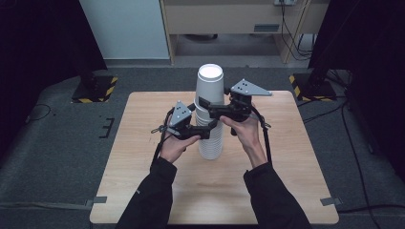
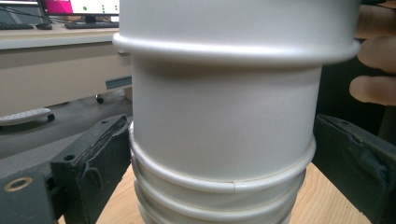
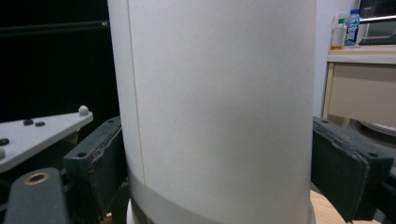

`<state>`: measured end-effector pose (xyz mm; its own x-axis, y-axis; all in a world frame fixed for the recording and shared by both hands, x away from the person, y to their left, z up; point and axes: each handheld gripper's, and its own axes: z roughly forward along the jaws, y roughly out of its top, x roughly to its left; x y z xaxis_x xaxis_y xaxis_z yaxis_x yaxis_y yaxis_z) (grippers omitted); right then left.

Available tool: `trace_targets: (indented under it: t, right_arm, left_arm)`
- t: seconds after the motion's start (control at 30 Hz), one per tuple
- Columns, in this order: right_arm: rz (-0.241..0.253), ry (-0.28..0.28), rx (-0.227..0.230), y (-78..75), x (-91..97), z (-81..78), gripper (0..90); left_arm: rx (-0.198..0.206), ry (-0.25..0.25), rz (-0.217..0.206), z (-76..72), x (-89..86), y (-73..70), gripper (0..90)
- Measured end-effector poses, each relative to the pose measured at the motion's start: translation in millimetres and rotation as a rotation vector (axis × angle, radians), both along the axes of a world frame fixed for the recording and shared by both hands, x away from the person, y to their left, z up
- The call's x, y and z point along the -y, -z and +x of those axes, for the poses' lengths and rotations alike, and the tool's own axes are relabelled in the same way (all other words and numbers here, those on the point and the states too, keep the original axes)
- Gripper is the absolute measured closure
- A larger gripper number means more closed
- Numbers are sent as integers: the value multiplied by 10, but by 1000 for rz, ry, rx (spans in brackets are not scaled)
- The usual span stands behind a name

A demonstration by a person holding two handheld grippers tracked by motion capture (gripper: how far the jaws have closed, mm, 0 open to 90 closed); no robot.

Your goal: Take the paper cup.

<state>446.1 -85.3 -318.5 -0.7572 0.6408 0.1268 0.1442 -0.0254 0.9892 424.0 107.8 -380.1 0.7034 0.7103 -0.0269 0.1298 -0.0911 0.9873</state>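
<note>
A tall stack of upturned white paper cups (image 1: 210, 143) stands at the middle of the wooden table (image 1: 143, 167). My left gripper (image 1: 208, 130) is shut on the stack's lower part; in the left gripper view its jaws press both sides of the ringed rims (image 2: 219, 186). My right gripper (image 1: 210, 109) comes in from the right, higher up, shut on the top cup (image 1: 210, 83). In the right gripper view that cup's smooth wall (image 3: 215, 93) sits between the two black pads (image 3: 95, 163). The other hand's fingers (image 2: 373, 60) show at the far right of the left gripper view.
Two yellow-and-black striped stand bases (image 1: 95, 88) (image 1: 310, 86) flank the table's far corners. Cables (image 1: 353, 143) run over the grey floor at right. A cabinet (image 1: 229, 24) stands behind. Tape tabs (image 1: 331, 201) mark the table's near corners.
</note>
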Motion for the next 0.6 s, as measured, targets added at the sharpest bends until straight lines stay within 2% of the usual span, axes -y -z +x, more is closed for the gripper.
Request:
trace_targets:
  t: [0.2, 0.27, 0.6]
  right_arm:
    - [26, 3, -1, -21, 25, 16, 133]
    - [49, 2, 7, -60, 30, 17, 132]
    - [84, 13, 26, -202, 62, 0, 132]
  left_arm:
    - [2, -1, 0, 0, 4, 1, 52]
    - [0, -1, 1, -2, -2, 1, 52]
    - [10, -6, 11, -13, -3, 6, 55]
